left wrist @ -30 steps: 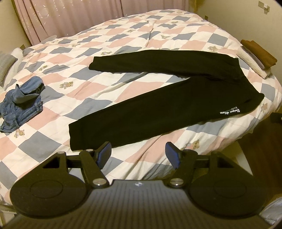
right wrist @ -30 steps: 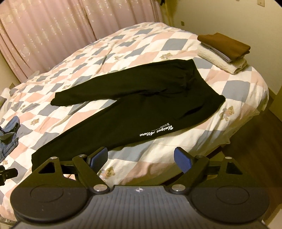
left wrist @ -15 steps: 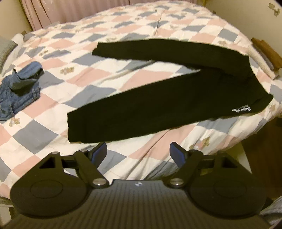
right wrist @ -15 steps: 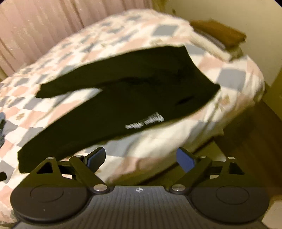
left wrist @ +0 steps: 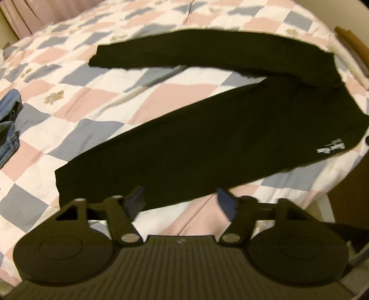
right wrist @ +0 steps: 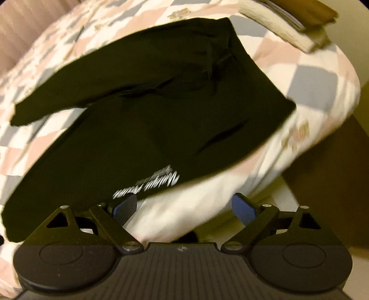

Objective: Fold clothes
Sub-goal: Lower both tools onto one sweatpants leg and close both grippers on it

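Black trousers [left wrist: 207, 138] lie flat on the checked quilt, legs spread in a V toward the left, waist at the right, with white lettering [left wrist: 331, 147] near the hip. My left gripper [left wrist: 181, 200] is open just short of the near leg's lower edge, close to its cuff. In the right wrist view the same trousers [right wrist: 150, 110] fill the middle, and my right gripper [right wrist: 184, 207] hangs open at the bed's front edge, its left fingertip [right wrist: 125, 207] right below the white lettering [right wrist: 147, 184]. Neither gripper holds anything.
The bed's checked quilt [left wrist: 96, 97] spreads under everything. Blue jeans [left wrist: 9, 129] lie crumpled at the left. A folded stack of brown and cream clothes [right wrist: 293, 20] sits at the bed's far right corner. The wooden floor [right wrist: 327, 184] drops off beyond the bed's right edge.
Both grippers have moved down and in toward the trousers, which now look much larger. The left nears the lower leg's cuff end, the right nears the lettered hip. Both stay open.
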